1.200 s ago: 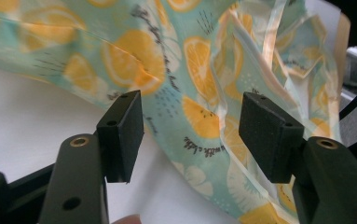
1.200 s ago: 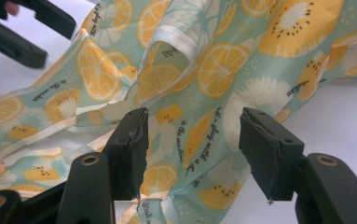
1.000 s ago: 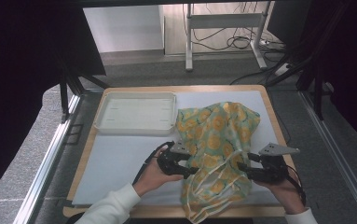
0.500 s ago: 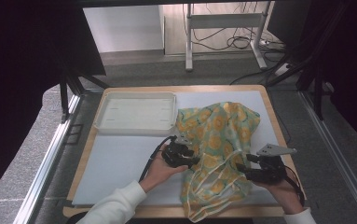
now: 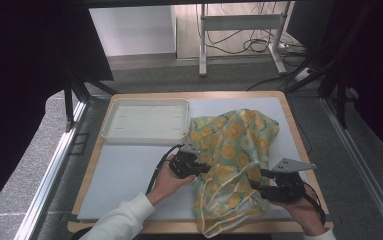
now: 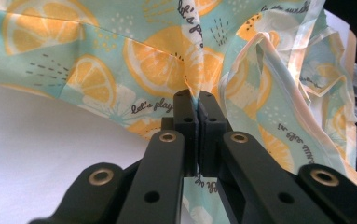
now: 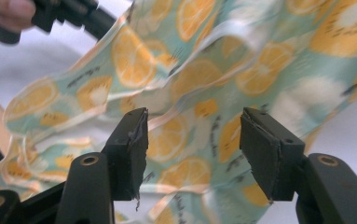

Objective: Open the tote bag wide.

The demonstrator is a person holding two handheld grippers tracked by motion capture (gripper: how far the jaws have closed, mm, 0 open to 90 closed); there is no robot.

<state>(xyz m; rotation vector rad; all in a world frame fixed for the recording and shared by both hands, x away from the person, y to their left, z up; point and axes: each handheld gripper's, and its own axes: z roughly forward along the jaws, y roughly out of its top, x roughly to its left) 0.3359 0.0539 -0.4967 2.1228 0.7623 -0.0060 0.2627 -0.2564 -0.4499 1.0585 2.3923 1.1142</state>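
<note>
The left gripper (image 6: 196,100) has just closed its fingers (image 6: 185,116) on a fold of the lemon-print cloth (image 5: 234,145). The right gripper (image 7: 192,140) stands open over the cloth (right half of the bench (image 5: 129,175)). White tray (image 5: 146,120) at far-left; cabled floor beyond.

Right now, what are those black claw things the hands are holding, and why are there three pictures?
A person holds a tool with two black jaws in each hand. One picture looks down from above the table; the other two come from cameras riding on the tools. On the white table mat lie an empty white plastic tray and a crumpled turquoise cloth printed with orange slices. The left gripper has just been closing its jaws and now pinches a fold of that cloth. The right gripper has its jaws open, with the cloth just beyond them.
</note>
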